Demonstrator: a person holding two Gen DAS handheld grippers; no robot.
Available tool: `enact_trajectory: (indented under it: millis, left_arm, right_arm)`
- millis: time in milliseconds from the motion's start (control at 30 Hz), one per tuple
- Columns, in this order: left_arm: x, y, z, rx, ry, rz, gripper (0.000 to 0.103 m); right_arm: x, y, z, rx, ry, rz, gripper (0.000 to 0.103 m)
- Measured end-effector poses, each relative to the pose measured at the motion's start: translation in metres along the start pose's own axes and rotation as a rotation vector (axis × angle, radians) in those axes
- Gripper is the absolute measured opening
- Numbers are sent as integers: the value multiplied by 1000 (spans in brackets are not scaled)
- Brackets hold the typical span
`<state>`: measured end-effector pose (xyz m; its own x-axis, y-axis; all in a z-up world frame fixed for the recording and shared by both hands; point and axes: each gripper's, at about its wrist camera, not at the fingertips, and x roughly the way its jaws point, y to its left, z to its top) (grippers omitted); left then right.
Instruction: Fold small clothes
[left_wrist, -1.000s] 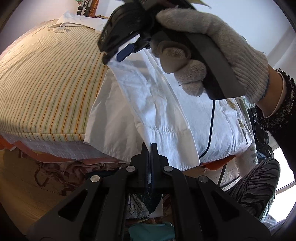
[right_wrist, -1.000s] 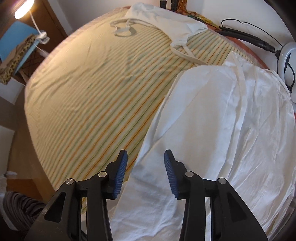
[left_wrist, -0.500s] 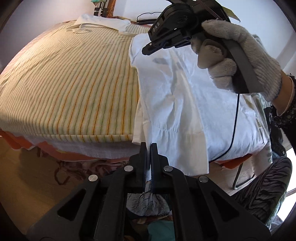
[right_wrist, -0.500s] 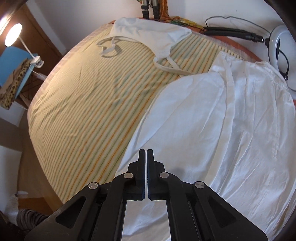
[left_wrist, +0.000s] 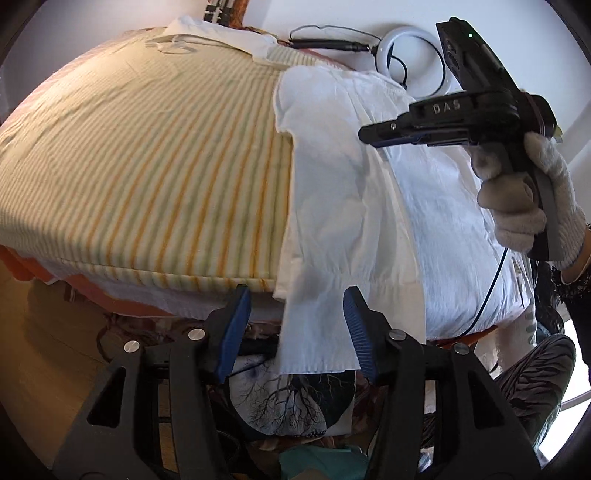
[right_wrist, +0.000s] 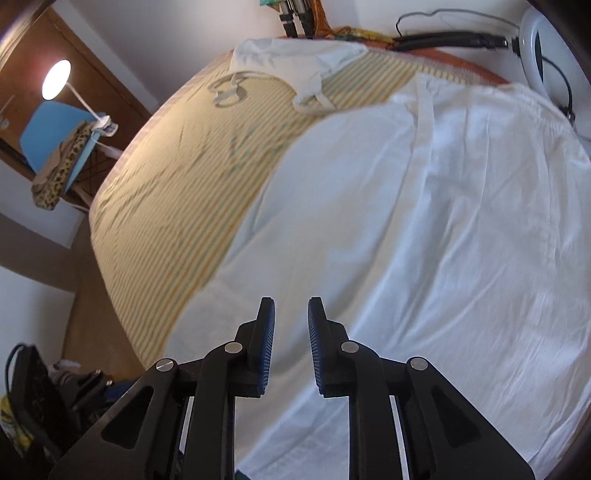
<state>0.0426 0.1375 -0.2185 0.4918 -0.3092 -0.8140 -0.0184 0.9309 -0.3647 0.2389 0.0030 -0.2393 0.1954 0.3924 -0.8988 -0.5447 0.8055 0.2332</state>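
Left gripper (left_wrist: 295, 314): jaws opening, shirt hem hanging loose between them.
Right gripper (right_wrist: 291, 321): jaws opening, nothing gripped.
White shirt (right_wrist: 424, 221): spread on striped bed (left_wrist: 147, 166).

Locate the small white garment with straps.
The small white garment with straps lies at the far end of the striped bed, beyond the large white shirt, near the wall.

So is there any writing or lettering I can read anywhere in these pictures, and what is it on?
"DAS": raised letters on the side of the black hand-held right gripper, seen from the left wrist view.
Dark marks along the lower edge of the tree-print cloth under the bed: too small and blurred to read.
Nothing else carries readable text.
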Motion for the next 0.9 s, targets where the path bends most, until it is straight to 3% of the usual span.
enact_trajectory:
  millis: [67, 133, 167, 367, 500, 533, 733, 900]
  left_arm:
    - [4, -3, -2, 7, 13, -3, 50]
    - [6, -6, -4, 2, 23, -11, 26]
    - [7, -7, -4, -2, 27, -16, 8]
    - [-8, -19, -7, 28, -42, -64, 3]
    - [-14, -31, -5, 66, -68, -103, 2]
    - [-15, -35, -5, 78, -73, -109, 2]
    - [-12, -55, -3, 145, -88, -138, 2]
    - [-8, -67, -6, 199, -87, -146, 2]
  right_arm:
    - [11, -3, -10, -14, 32, -26, 17]
    - [16, -6, -18, -23, 36, -41, 15]
    - [15, -5, -19, -30, 30, -41, 15]
    - [-7, 0, -9, -30, 29, -40, 18]
    - [-33, 3, 16, 19, -53, -39, 54]
    - [-35, 6, 24, 21, -64, -45, 56]
    - [-2, 40, 70, -16, -7, -108, 56]
    - [44, 70, 95, -82, 62, -260, 56]
